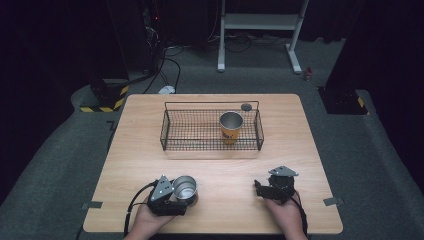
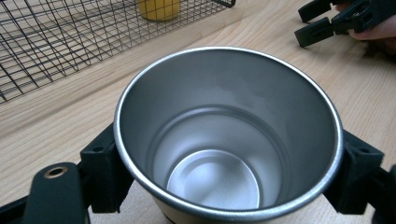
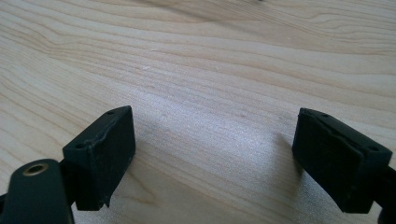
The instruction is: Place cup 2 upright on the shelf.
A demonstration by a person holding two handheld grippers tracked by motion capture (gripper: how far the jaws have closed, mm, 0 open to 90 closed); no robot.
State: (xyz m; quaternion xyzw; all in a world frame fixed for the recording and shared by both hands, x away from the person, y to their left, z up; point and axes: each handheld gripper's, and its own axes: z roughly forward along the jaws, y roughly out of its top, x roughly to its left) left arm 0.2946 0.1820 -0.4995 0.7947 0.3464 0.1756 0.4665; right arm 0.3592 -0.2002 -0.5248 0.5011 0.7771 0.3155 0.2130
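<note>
High view: the wooden table [image 1: 215, 170] carries a black wire basket [image 1: 210, 131] at its far middle. An orange cup with a steel rim [image 1: 230, 127] stands upright inside the basket, toward its right end. A small dark round object [image 1: 246, 106] lies on the table just behind the basket's far right corner.

Steel cup [image 1: 185, 189]: it stands upright near the front edge of the table, left of centre, well apart from the basket. Its mouth faces up and its interior holds nothing.

Left gripper [image 1: 176, 196]: held in the person's left hand [image 1: 150, 220], it sits at the steel cup. In the left gripper view the two black jaws stand on opposite sides of the steel cup [image 2: 224, 140], each pad pressed against the outer wall just below the rim. The jaws are clamped on the cup.

Right gripper [image 1: 261, 188]: held in the person's right hand [image 1: 286, 212], it rests low over the table, right of centre and well apart from the steel cup. In the right gripper view its jaws stand wide apart, with bare wood between the pads [image 3: 105, 149]. It grips nothing.
</note>
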